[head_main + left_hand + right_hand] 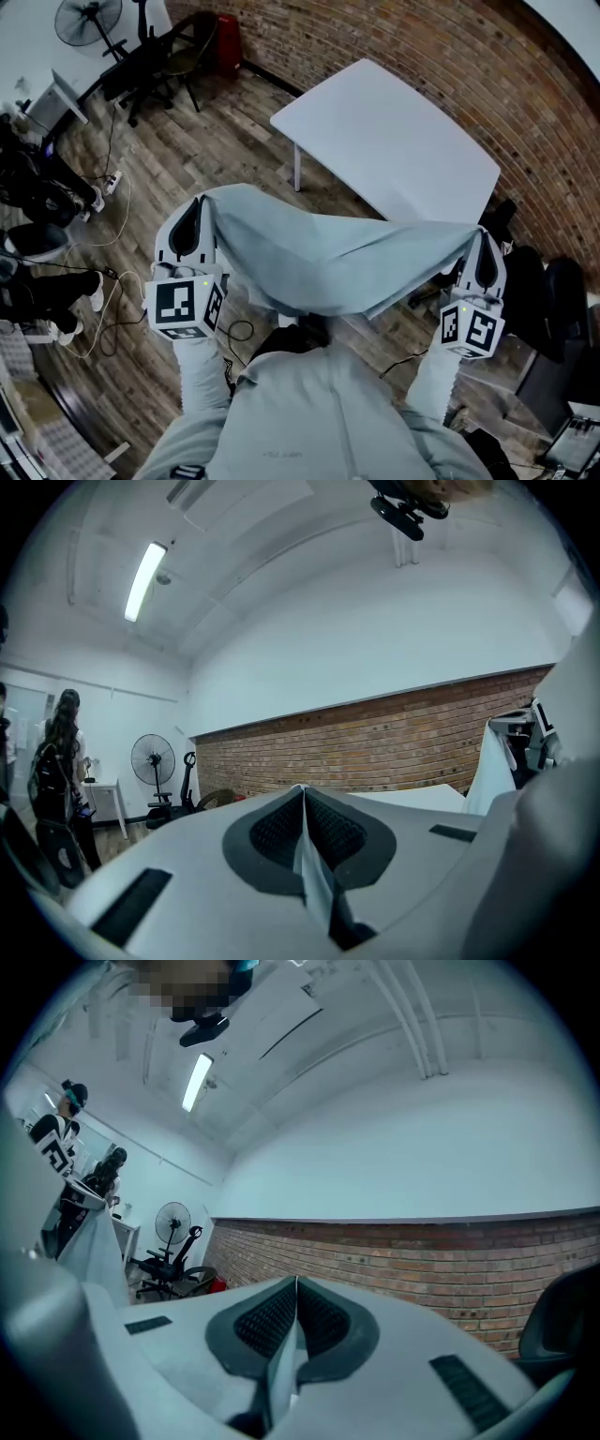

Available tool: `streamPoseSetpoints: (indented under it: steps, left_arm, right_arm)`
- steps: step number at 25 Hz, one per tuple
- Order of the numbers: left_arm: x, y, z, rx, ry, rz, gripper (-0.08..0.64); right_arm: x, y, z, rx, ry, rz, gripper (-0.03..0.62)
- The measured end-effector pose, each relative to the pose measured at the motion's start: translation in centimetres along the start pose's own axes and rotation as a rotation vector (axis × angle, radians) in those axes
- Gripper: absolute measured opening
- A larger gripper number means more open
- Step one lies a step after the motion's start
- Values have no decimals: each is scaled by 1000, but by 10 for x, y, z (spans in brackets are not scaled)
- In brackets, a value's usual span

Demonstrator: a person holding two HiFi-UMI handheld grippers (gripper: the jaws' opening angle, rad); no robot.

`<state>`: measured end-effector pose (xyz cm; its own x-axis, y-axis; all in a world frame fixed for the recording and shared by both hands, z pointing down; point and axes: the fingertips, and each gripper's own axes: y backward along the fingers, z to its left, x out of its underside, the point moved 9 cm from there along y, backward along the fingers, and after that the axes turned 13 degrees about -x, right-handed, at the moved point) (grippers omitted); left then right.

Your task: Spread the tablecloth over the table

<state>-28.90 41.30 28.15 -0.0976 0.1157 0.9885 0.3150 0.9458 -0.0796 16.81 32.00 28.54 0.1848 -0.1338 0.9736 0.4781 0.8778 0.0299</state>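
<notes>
The tablecloth (323,262), plain pale grey-blue, hangs in the air on the near side of the white table (394,141). Its long axis runs crosswise before the table, sagging mid-span. Left gripper (190,223) and right gripper (482,251) each have their jaws clamped on one end of the fabric

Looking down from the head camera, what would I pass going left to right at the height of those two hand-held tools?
First the left gripper, shut on one end of the cloth → the tablecloth, sagging between the two → the right gripper, shut on the other end.
</notes>
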Motion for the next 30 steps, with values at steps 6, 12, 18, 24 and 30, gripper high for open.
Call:
streamPoseSetpoints:
  steps: [6,12,18,24,30]
  left_arm:
    - [6,-29,28,21,5,7,26]
    - [7,-48,30,42,4,0,26]
    - [-4,-75,33,21,11,-57,26]
    - [-9,-143,17,13,7,-67,26]
    - [-25,-231,-17,42,-11,-67,26]
  right_arm:
    - [-10,-21,11,70,23,-4,21]
    - [-10,-27,9,115,30,3,21]
    - [-8,-42,-9,166,33,-27,21]
    - [6,-90,-35,193,32,-18,21]
    - [24,-145,-74,225,2,31,21]
